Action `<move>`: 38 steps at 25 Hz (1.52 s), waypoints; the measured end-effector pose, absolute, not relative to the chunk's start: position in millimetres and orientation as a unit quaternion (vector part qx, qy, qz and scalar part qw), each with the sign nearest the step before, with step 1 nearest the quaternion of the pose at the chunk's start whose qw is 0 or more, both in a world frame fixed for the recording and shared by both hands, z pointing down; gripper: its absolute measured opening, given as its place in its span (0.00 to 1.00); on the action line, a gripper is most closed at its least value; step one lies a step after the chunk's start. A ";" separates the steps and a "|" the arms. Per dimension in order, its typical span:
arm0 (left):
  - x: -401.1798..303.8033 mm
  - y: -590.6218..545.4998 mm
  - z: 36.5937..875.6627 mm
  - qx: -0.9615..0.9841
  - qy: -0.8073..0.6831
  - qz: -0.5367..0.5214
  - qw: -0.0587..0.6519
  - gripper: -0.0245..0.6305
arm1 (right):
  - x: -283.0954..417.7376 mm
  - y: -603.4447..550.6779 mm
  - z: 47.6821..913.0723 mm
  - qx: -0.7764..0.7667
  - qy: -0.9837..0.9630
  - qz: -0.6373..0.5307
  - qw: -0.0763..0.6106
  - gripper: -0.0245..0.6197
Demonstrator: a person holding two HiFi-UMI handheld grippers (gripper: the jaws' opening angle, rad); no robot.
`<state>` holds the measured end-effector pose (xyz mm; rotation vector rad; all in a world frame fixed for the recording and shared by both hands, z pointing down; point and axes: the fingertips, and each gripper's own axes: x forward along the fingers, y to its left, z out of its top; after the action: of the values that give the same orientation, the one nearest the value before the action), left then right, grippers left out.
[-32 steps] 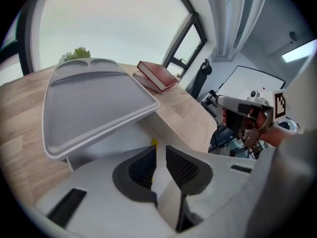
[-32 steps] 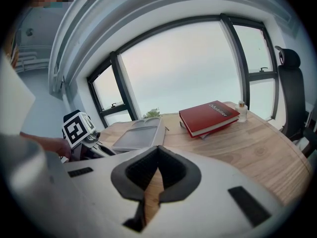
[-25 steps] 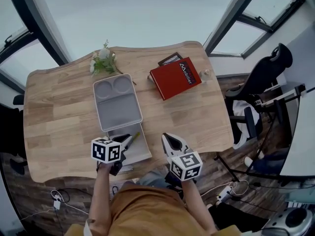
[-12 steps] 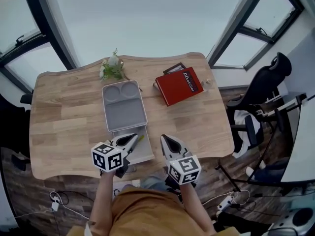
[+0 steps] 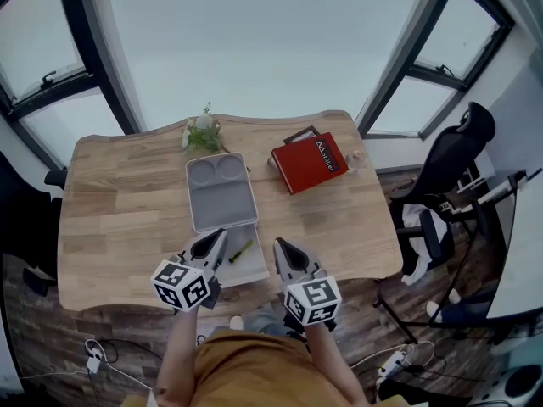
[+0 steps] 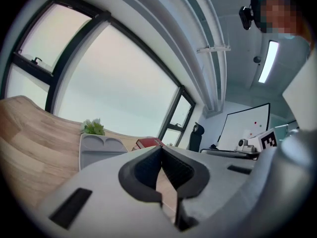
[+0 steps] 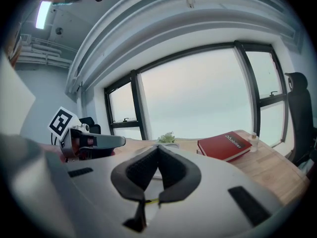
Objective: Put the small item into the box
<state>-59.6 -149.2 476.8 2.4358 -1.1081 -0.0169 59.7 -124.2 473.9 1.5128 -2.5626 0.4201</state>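
A grey box lies open on the wooden table (image 5: 127, 202), its lid (image 5: 222, 195) flat behind the shallow base tray (image 5: 251, 269). A thin green pen-like item (image 5: 240, 250) lies slantwise in the tray. My left gripper (image 5: 221, 234) hovers over the tray's left edge, shut and empty, a little apart from the item. My right gripper (image 5: 278, 246) hangs just right of the tray, also shut and empty. In the left gripper view the gripper (image 6: 160, 148) points toward the lid (image 6: 96, 150). In the right gripper view the gripper (image 7: 158, 148) shows a sliver of the item (image 7: 154, 201) below its closed tips.
A red book (image 5: 311, 161) on a dark pad lies at the table's back right, with a small bottle (image 5: 355, 156) beside it. A sprig of flowers (image 5: 202, 134) sits behind the lid. A black office chair (image 5: 445, 155) stands off the table's right side.
The head view has pulled up and back. Both grippers have drawn toward the table's near edge, and the left one now sits apart from the green item.
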 end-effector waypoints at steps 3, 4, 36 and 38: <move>-68.0 -143.1 467.9 0.885 -0.416 -0.008 0.209 0.05 | 58.5 -119.0 468.1 0.509 -0.849 0.130 0.062 0.04; -69.7 -141.1 465.5 0.885 -0.418 -0.007 0.203 0.05 | 57.7 -117.0 466.4 0.510 -0.849 0.128 0.060 0.05; -89.8 -139.8 457.2 0.874 -0.455 0.019 0.168 0.04 | 50.6 -110.8 465.1 0.507 -0.849 0.134 0.059 0.04; -89.7 -140.2 457.9 0.873 -0.456 0.020 0.170 0.04 | 51.5 -111.3 465.4 0.508 -0.849 0.134 0.060 0.04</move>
<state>-89.7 -140.2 457.9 2.4824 -1.2960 0.0556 51.5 -111.3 465.4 1.5391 -2.5688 0.4059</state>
